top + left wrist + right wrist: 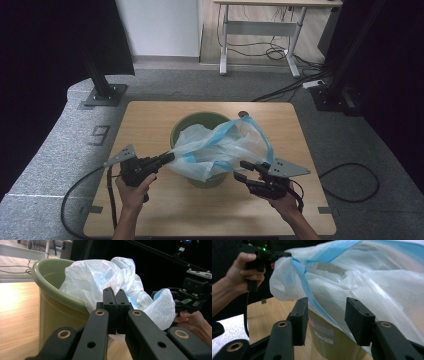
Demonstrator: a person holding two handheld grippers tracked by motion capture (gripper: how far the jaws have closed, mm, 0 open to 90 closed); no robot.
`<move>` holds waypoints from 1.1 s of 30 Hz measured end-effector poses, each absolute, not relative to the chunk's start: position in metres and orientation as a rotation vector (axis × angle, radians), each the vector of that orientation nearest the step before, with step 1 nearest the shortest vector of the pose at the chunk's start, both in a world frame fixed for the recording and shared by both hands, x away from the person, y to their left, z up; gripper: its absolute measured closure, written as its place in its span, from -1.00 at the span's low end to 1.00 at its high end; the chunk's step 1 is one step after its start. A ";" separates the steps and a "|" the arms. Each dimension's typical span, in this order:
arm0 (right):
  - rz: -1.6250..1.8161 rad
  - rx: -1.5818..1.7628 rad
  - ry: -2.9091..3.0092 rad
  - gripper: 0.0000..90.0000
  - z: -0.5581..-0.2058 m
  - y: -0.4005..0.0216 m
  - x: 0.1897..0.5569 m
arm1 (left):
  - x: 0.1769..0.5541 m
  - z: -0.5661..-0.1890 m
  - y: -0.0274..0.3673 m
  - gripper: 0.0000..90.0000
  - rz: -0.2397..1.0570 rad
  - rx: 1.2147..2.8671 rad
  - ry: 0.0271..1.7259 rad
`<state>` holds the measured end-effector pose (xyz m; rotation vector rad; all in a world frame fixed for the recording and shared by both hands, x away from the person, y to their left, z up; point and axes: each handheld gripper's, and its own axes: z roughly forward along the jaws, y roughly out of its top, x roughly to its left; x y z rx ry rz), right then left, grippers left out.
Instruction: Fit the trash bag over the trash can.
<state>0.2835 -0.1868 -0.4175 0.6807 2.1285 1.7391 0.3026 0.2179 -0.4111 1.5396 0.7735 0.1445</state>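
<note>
Grey carpet surrounds a wooden table (150, 120), on which a green bin (186, 124) stands near the middle. A white and blue plastic bag (215, 145) is draped half in the bin, its mouth not yet folded over the rim all round. One edge of the bag is pinched by the pressed-together left gripper (167, 157) at the bin's left. The right gripper (242, 170) is held spread at the bag's near edge, nothing clamped. Fitting seems partly done; the rim is still to be covered.
</note>
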 end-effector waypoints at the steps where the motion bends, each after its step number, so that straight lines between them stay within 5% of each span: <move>1: 1.730 0.675 2.137 0.29 -0.418 -0.185 0.285 | 0.303 -0.411 0.218 0.98 0.143 1.539 0.775; 5: 1.694 0.630 2.178 0.97 -0.422 -0.178 0.287 | 0.304 -0.412 0.218 0.98 0.141 1.542 0.781; 22: 1.524 0.674 2.384 0.98 -0.488 -0.156 0.303 | 0.315 -0.432 0.231 0.99 0.104 1.522 0.855; 31: 1.524 0.683 2.352 0.97 -0.495 -0.156 0.305 | 0.324 -0.429 0.230 0.99 0.106 1.514 0.880; 33: 1.537 0.669 2.327 0.81 -0.491 -0.159 0.298 | 0.325 -0.428 0.231 0.99 0.108 1.508 0.890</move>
